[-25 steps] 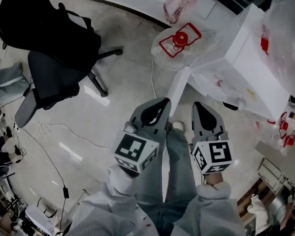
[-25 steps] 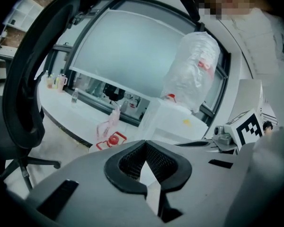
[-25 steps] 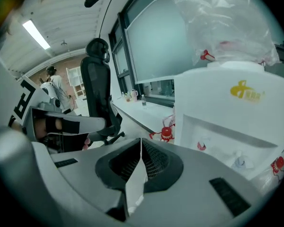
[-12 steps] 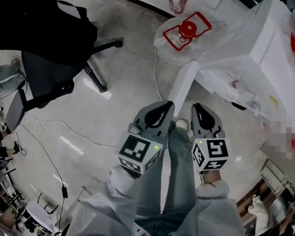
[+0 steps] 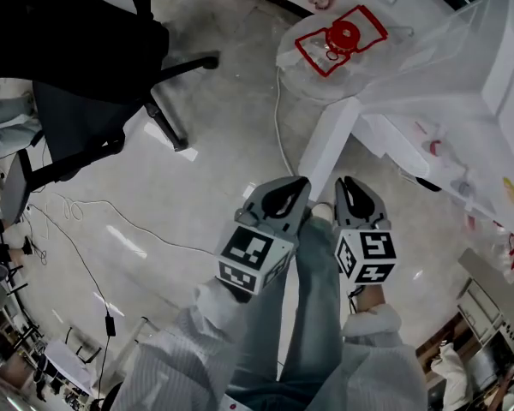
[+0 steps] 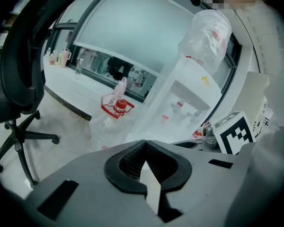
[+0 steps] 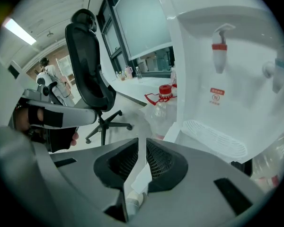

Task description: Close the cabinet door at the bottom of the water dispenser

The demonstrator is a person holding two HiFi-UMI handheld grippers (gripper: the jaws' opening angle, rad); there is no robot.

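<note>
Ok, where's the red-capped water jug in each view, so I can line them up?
Head view: the red-capped water jug lies on the floor at the top, right of centre.
Left gripper view: left of centre, above the jaws.
Right gripper view: near the centre, above the jaws.
Shared landmark: the white water dispenser is to its right in all three.

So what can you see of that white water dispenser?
The water dispenser is a white, plastic-looking box standing upright on the grey floor. Its recessed front has a red tap, a bluish tap and a slotted drip tray. Clear plastic wrap lies over its top. Its bottom door stands open, swung out over the floor.
</note>
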